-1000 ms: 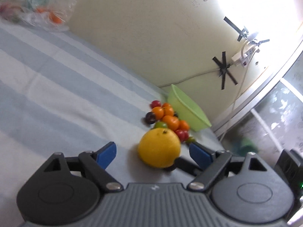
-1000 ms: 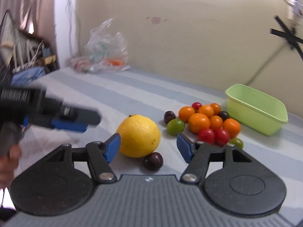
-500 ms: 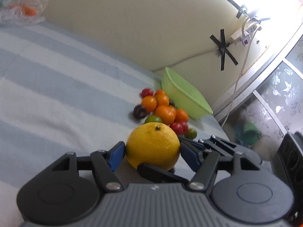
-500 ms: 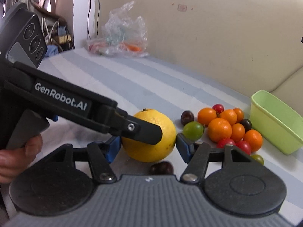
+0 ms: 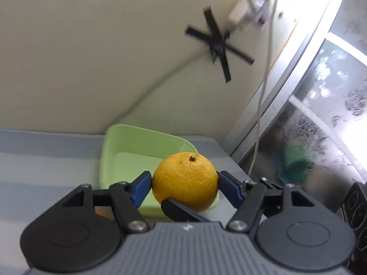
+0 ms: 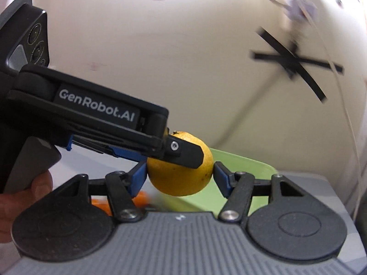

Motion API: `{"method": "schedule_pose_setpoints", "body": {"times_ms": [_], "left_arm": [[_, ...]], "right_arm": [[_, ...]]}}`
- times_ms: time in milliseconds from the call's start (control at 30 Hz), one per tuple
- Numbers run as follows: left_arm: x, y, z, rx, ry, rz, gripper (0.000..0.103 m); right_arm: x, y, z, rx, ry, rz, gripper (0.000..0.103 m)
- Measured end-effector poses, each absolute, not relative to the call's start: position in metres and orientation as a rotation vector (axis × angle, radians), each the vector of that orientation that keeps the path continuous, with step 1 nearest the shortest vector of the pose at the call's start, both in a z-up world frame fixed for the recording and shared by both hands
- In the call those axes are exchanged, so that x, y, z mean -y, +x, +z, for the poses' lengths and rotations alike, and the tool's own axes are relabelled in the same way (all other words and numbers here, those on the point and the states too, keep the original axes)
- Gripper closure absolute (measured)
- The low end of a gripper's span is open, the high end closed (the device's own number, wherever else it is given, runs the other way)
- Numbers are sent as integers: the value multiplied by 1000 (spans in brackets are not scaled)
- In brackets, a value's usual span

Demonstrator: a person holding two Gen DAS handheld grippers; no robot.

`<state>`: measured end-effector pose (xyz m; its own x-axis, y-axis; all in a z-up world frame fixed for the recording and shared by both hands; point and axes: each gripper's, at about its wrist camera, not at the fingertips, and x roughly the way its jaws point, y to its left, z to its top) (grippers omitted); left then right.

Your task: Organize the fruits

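Note:
A large yellow citrus fruit point(image 5: 185, 181) is held up in the air between both grippers. My left gripper point(image 5: 184, 186) is shut on it, blue pads against its sides. My right gripper point(image 6: 179, 176) is shut on the same fruit point(image 6: 181, 183), crossing the left one; the left gripper's body point(image 6: 96, 112) lies over the fruit in the right wrist view. The light green basin point(image 5: 128, 146) sits on the striped cloth just beyond and below the fruit; it also shows in the right wrist view point(image 6: 243, 162). Small orange fruits point(image 6: 142, 198) peek out below my right gripper.
The cream wall with black tape crosses point(image 5: 218, 48) and a white power strip with cables point(image 5: 250, 6) is close behind the basin. A window frame and glass point(image 5: 321, 114) stand at the right. The table edge runs just right of the basin.
Both grippers have closed on the yellow fruit, lifted it off the cloth and carried it toward the green basin. The pile of small fruits has dropped out of view below.

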<state>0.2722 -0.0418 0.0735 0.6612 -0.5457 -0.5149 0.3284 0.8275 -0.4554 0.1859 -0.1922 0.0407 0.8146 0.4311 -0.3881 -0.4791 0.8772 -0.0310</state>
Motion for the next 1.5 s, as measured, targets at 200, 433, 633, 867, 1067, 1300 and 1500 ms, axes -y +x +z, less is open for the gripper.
{"method": "schedule_pose_setpoints", "body": {"times_ms": [200,433,633,867,1067,1300,1500], "left_arm": [[74,315,43,-767,-329,-487,37],[87,329,28,-808,-316,-478,38],[74,297,61,-732,-332,-508,38],[11,174,111,-539,-250,-400,30],[-15,86,89,-554,-181,-191,30],[11,41,54,-619,-139,-103,30],[30,17,38,-630,-55,-51,28]], "right_arm": [[224,233,12,-451,-120,440,37],[218,251,-7,-472,-149,425,35],[227,233,-1,-408,-132,386,30],[243,191,23,-347,23,408,31],[233,130,18,-385,36,449,30],[211,56,2,-439,29,405,30],[209,17,-5,-472,126,321,30]]}}
